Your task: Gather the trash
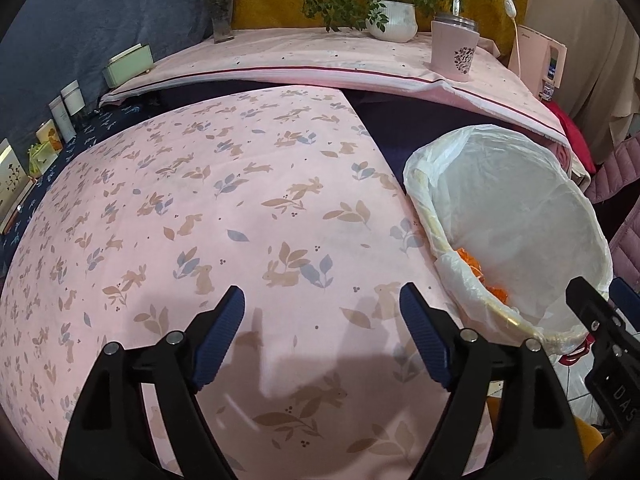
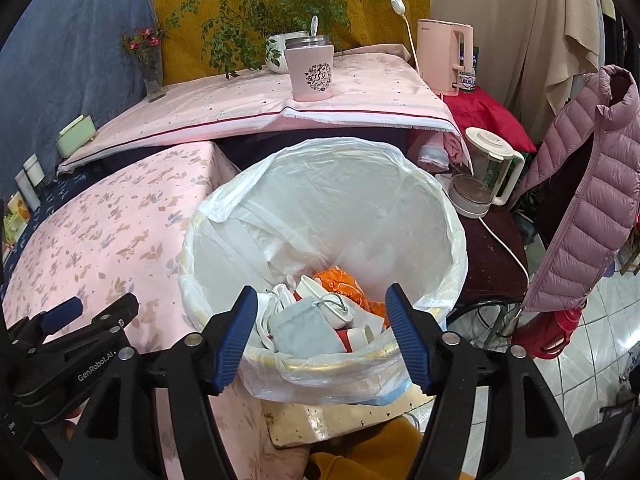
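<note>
Fingers [image 2: 240, 336] of right gripper [image 2: 323, 334] apart over lined bin [image 2: 452, 240] of trash [image 2: 320, 312], left gripper [image 1: 322, 334] spread above bare rabbit-print surface [image 1: 240, 220], pink cup [image 2: 310, 70] behind.

On the black body of my left tongs [image 2: 90, 312], seen from the right wrist camera, I read "GenRobot.AI" in white letters. From the left wrist camera, my right tongs [image 1: 600, 312] carry raised letters "DAS" on their black frame. The label on the small bottle [image 2: 468, 80] beside the pink kettle [image 2: 442, 56] is too small to read.
</note>
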The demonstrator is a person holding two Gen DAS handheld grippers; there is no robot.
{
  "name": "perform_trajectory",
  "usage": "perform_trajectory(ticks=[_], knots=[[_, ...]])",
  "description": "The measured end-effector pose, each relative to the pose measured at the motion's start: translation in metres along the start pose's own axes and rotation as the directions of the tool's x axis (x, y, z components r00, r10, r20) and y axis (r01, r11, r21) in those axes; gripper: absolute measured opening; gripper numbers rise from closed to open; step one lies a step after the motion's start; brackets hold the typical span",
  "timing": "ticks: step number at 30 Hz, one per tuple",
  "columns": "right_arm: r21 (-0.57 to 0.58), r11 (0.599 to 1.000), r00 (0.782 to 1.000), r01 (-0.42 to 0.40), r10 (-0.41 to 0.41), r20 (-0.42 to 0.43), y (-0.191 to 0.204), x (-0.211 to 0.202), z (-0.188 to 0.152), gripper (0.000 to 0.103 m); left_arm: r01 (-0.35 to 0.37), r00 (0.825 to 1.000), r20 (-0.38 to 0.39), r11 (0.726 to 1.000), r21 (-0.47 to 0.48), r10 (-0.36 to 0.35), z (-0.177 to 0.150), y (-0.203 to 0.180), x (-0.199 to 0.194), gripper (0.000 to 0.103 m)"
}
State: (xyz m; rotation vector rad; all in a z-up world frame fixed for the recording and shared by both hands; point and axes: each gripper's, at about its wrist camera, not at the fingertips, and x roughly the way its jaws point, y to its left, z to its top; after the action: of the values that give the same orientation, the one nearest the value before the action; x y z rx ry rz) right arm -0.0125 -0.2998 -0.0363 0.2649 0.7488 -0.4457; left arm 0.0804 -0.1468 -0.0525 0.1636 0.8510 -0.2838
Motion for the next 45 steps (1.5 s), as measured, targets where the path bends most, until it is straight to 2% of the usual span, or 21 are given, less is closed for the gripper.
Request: perform_trajectory(ticks=[12,17,21,45], knots=[[-0.001,1.000,1.000,0.021,-0.021,-0.011,-0.003,0.012,-0.009,0.084,-0.019,1.000,0.014,1.000,-0.003,0.019,-0.007,-0.002,0.009,0.080],[-0.022,0.999,1.000,0.030,-0.030,0.002,-0.001,0.014,-0.011,0.084,-0.015,1.000,0.022,1.000,-0.003,0.015,-0.008,-0.002,0.009,0.080],[-0.040,0.999,0.999,0.033,-0.033,0.004,0.000,0.014,-0.012,0.085,-0.016,1.000,0.025,1.000,-0.015,0.016,-0.007,-0.001,0.009,0.084],[-0.069,0.997,1.000,0.023,-0.023,-0.003,0.000,0.014,-0.021,0.085,-0.054,0.997,0.050,0.999,-0.001,0.054,-0.010,-0.005,0.003,0.084]])
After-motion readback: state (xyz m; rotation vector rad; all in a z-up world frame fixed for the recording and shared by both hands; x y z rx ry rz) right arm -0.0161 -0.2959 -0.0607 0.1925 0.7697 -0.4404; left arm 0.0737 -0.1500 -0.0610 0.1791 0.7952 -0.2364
